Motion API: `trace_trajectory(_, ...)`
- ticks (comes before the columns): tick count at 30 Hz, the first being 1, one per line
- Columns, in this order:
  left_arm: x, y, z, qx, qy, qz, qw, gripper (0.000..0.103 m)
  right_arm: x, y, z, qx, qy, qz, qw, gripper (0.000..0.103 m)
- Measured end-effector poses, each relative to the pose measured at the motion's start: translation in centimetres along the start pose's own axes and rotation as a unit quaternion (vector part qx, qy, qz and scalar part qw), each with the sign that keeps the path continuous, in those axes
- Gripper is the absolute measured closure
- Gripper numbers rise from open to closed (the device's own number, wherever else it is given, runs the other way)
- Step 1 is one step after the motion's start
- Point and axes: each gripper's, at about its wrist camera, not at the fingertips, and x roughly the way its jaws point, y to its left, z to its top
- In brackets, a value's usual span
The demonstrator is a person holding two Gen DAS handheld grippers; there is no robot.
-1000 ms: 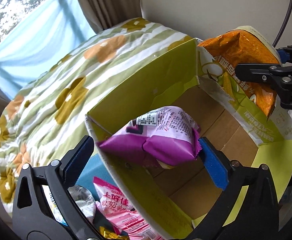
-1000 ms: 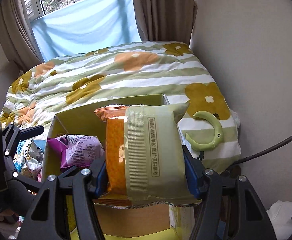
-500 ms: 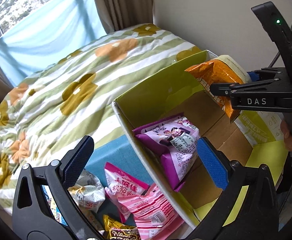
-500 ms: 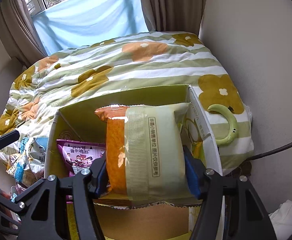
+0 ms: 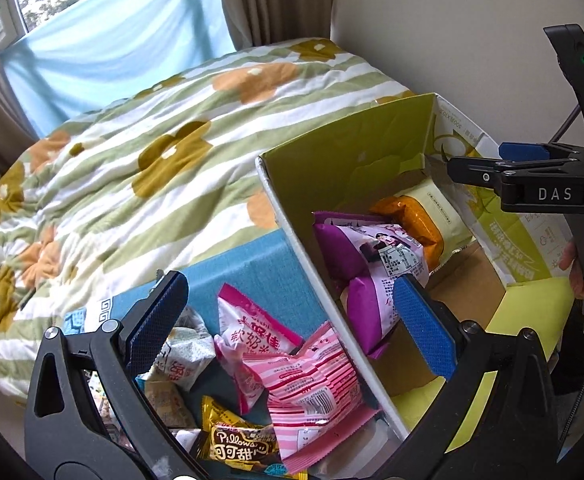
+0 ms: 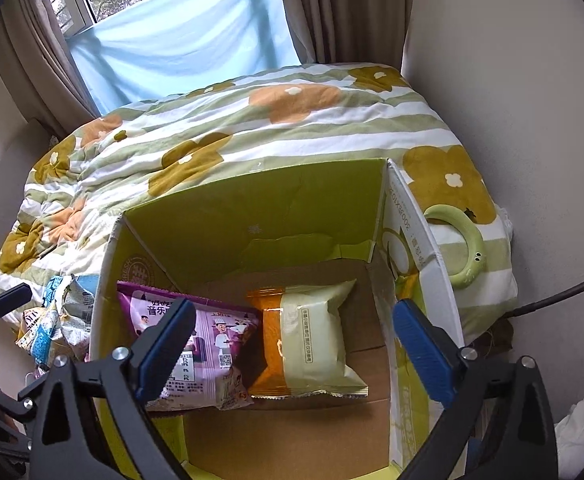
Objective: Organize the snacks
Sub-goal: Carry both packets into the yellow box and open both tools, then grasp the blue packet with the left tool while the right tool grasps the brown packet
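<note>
The right gripper (image 6: 292, 340) hangs over the box (image 6: 252, 208), jaws opening, empty; the orange bag (image 6: 311, 340) lies inside beside the purple bag (image 6: 212, 344). The left gripper (image 5: 288, 320) has its jaws spread, empty.

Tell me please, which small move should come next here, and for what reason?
Probably the left gripper should go down onto the pink bag in the pile beside the box. Its jaws are open and empty. The purple bag and the orange bag already lie in the box, and the right gripper is opening above them, holding nothing.
</note>
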Motion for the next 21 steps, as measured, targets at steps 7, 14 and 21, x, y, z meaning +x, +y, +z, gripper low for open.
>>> trace_trajectory(7,-5.6,-0.2,-0.5,-0.013,-0.04,0.023,0.9988,0.001,-5.5,1.0,-0.8,-0.022,-0.048,-0.001,0.999,0.005)
trace_trajectory(14,-13.0,0.3,-3.8,-0.049,-0.079,0.055,0.9942,0.001,-12.6,3.0,-3.5,-0.049,-0.12,0.022,0.991,0.001)
trace_trajectory(21,-18.6,1.7,-11.1,-0.108,-0.08,0.098,0.9861,0.001,-16.6,5.5,-8.3,-0.09,-0.14,0.052,0.985,0.001)
